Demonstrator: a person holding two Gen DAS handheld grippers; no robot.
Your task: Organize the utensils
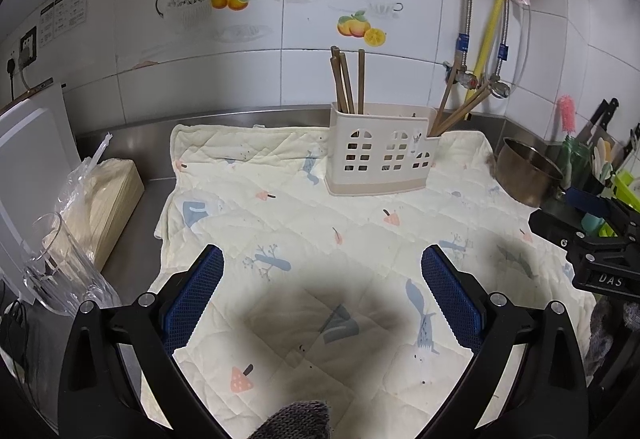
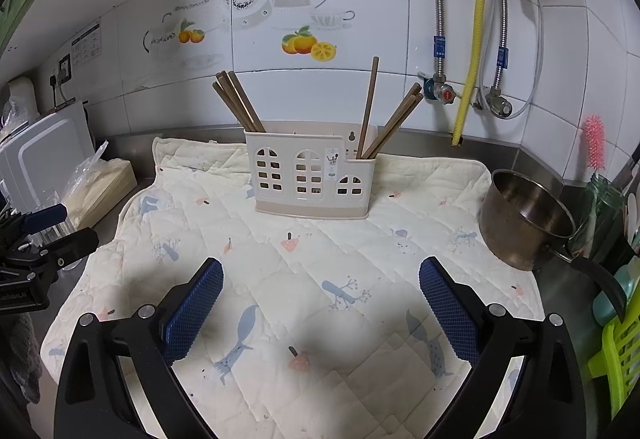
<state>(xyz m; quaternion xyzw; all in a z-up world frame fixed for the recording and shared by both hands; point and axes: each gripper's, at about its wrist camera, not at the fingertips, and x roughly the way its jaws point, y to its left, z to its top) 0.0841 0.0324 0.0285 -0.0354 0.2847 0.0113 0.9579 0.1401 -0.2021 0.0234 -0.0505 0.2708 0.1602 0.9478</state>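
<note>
Apparently sorting is finished or pausing; both the left gripper (image 1: 322, 259) and right gripper (image 2: 321, 271) hover wide open and empty; chopsticks (image 2: 240, 101) stand in the holder (image 2: 308, 175) on the desk's quilted mat (image 2: 360, 279); any next move calls for spotting a stray utensil.

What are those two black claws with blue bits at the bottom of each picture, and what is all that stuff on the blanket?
They are hand-held grabbers; a person holds one in each hand. Each carries a camera looking along its fingers, so one picture comes from the left gripper and the other from the right gripper. Both are open and hold nothing. On the patterned cloth stands a cream utensil holder with wooden chopsticks sticking out at each end. Beside the cloth, to the right, sits a metal pot.
</note>
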